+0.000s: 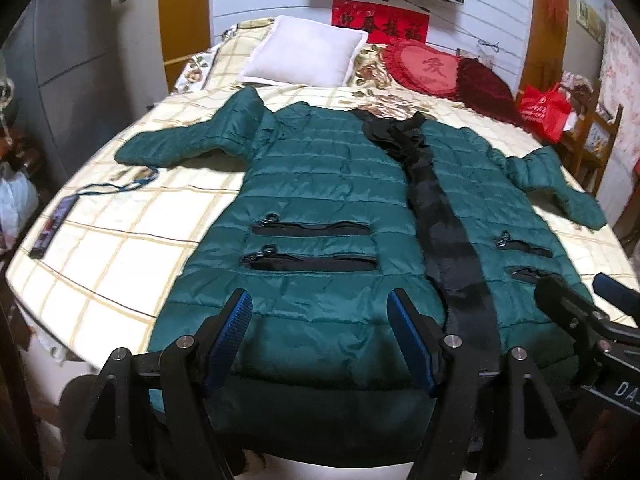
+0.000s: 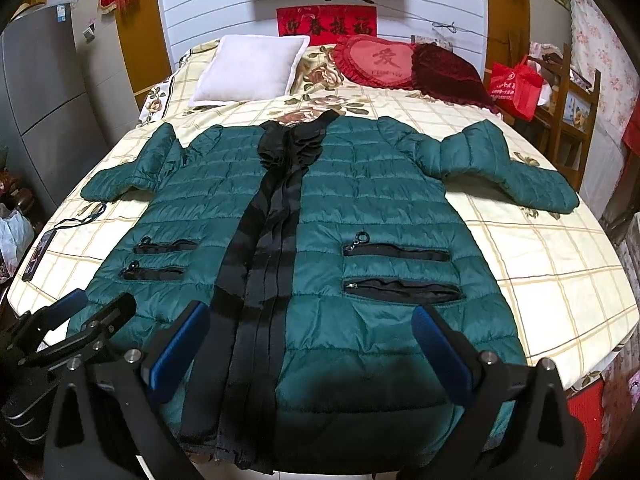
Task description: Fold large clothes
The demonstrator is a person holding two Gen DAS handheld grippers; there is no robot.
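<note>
A long dark green quilted coat [image 1: 320, 184] [image 2: 360, 208] lies flat, front up, on the bed, sleeves spread to both sides, with a black front placket [image 1: 448, 232] [image 2: 272, 240] and zip pockets. Its hem hangs at the near bed edge. My left gripper [image 1: 320, 304] is open and empty, hovering over the left half of the hem. My right gripper [image 2: 312, 316] is open and empty over the right half of the hem. The right gripper also shows in the left wrist view [image 1: 580, 292], and the left gripper shows in the right wrist view [image 2: 96, 304].
The bed [image 1: 120, 240] [image 2: 540, 248] has a cream checked cover. A white pillow [image 1: 304, 50], a red heart cushion [image 1: 428, 66] and a dark red cushion [image 2: 448, 68] lie at its head. A phone with a cable [image 1: 52, 224] lies left. A red bag [image 2: 516, 84] sits right.
</note>
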